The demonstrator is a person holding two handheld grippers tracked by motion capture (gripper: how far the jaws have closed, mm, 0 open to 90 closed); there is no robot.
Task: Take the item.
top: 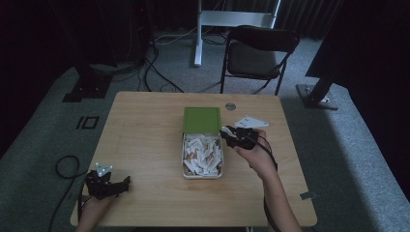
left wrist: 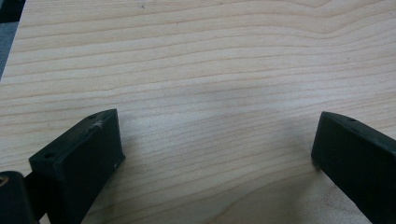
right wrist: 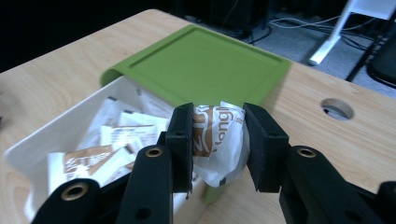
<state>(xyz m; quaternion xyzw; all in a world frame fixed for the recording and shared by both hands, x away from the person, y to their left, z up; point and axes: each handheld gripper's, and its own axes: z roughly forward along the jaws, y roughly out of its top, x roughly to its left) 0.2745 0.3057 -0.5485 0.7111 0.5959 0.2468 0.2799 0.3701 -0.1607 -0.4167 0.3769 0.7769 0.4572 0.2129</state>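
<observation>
From above, your wooden table (top: 145,125) stands on grey carpet before a folding chair (top: 258,53), with a white box (top: 202,175) of sachets and its green lid (top: 201,119) at centre; your left hand (top: 94,209) rests the left gripper (top: 126,183) near the table's front left corner, while your right forearm reaches in so the right gripper (top: 225,132) sits at the box's right edge. In the left gripper view, your jaws stand spread wide over bare wood. In the right gripper view, your jaws are pinching a crumpled sachet (right wrist: 218,140) just above the box's near corner, the green lid (right wrist: 201,65) beyond.
</observation>
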